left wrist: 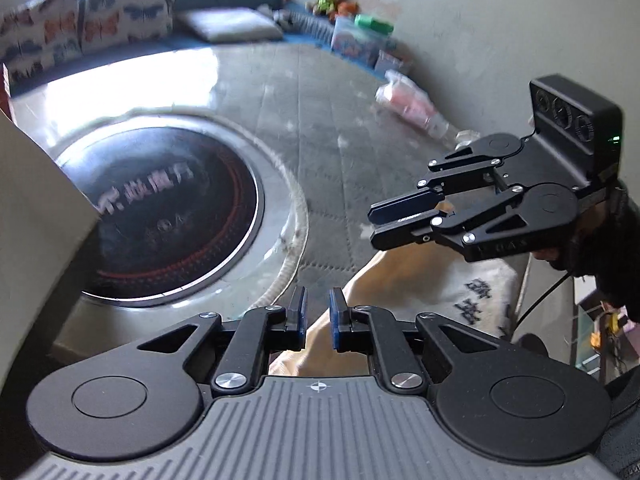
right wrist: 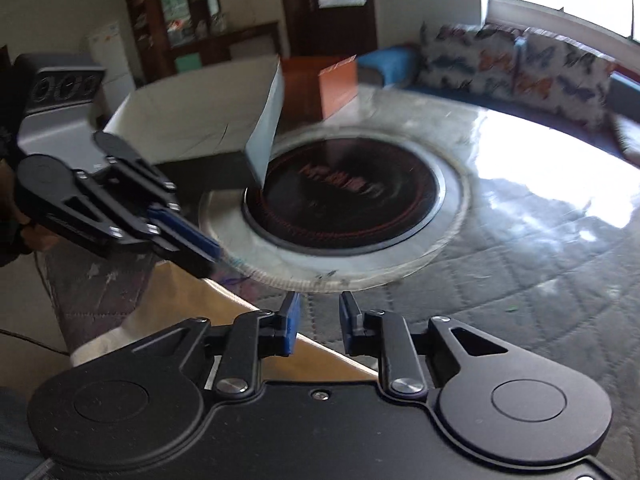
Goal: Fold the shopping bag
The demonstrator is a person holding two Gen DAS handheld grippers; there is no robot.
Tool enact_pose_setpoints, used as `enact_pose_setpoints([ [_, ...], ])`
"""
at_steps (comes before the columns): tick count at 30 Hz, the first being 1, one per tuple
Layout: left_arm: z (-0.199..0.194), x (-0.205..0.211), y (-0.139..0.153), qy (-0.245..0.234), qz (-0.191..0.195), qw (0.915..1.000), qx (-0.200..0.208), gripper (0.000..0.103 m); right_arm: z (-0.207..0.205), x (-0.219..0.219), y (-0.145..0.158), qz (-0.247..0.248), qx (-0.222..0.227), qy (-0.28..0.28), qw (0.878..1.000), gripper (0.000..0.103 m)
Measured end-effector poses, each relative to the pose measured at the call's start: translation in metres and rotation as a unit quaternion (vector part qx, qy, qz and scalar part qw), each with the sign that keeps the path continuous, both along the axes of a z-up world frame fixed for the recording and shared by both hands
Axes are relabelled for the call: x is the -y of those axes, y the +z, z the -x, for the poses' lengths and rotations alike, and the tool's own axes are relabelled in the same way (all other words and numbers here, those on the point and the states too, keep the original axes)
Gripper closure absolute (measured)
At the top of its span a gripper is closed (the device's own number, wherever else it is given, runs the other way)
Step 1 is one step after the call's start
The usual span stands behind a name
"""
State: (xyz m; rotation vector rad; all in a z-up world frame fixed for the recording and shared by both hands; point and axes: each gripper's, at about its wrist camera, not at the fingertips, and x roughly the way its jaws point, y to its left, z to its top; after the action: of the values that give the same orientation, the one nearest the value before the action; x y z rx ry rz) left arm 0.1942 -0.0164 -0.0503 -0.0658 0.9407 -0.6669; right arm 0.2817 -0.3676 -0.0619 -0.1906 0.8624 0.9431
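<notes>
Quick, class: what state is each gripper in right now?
Left gripper: open, holding nothing.
Right gripper: open, holding nothing.

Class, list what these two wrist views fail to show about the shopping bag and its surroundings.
- Shopping bag: left wrist view, handles and full outline hidden behind both grippers; print partly cut off.
- Same bag, right wrist view: only a tan strip shows; the right gripper covers the rest.
- Cooktop lettering: blurred in both views.
- Packages by wall: too blurred to identify.

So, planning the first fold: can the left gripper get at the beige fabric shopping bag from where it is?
Probably yes: the left gripper hangs open right over the beige fabric shopping bag, nothing between.
</notes>
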Motion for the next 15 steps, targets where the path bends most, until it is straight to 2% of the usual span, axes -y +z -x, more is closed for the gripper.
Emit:
enact_pose_setpoints([
  [2, -0.004, -0.003, -0.006, -0.009, 0.026, 0.9993, -0.023, 0.091, -0.003, -0.003, -0.002, 0.0, -0.012, 0.013, 1.0, 0.08],
  [7, -0.005, -0.005, -0.013, -0.038, 0.047, 0.9973, -0.043, 0.091, -0.01, -0.012, -0.006, 0.002, -0.042, 0.046, 0.998, 0.08],
  [12, 0.0, 0.001, -0.015, -0.063, 0.061, 0.9955, -0.037, 0.091, 0.001, 0.002, -0.007, -0.011, -0.047, 0.091, 0.995, 0.076],
  [15, 0.0, 0.003, -0.014, -0.072, 0.055, 0.9954, -0.03, 0.09, -0.001, 0.001, -0.008, -0.016, -0.047, 0.112, 0.992, 0.075],
])
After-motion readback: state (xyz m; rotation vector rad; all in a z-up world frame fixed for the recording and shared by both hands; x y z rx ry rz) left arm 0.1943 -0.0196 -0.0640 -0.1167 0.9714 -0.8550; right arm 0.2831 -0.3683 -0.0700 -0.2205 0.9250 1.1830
